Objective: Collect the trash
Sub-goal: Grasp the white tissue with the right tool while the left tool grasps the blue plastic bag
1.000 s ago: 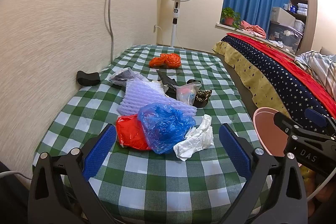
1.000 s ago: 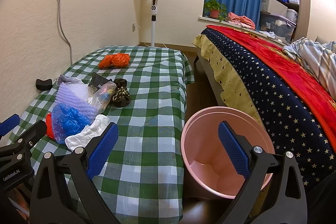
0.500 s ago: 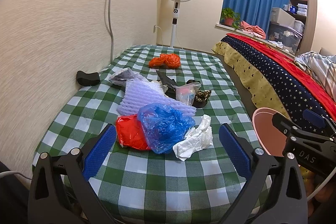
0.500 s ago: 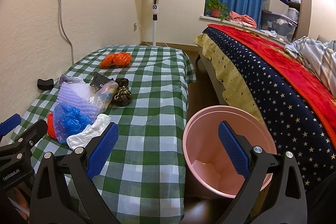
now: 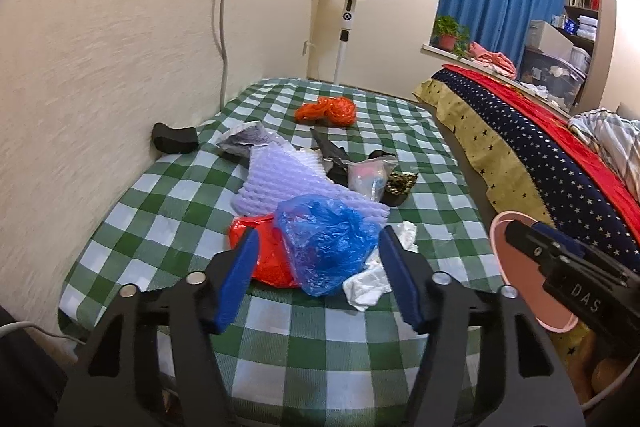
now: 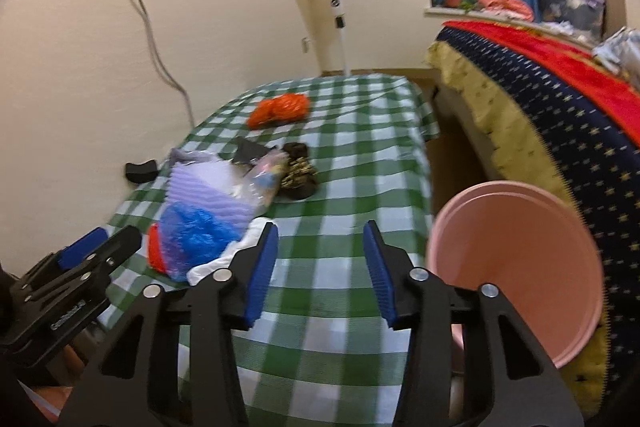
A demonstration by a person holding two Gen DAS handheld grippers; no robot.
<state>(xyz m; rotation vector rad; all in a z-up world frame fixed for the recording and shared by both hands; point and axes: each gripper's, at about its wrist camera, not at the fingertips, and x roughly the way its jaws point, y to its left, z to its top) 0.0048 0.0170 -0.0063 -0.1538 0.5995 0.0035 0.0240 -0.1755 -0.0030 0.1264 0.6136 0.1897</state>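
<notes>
The pink bin (image 6: 516, 267) sits beside the table's near right corner, tipped toward the right wrist camera; what shows of its inside is bare. The left gripper (image 5: 316, 275) hangs apart-jawed, framing the blue bag (image 5: 326, 239) without touching it. That bag lies crumpled, no clear long axis, over a red bag (image 5: 262, 255) with white tissue (image 5: 370, 283) beside it. The right gripper (image 6: 320, 263) is agape over bare checked cloth (image 6: 340, 307). Only the left view shows the red bag's spread.
</notes>
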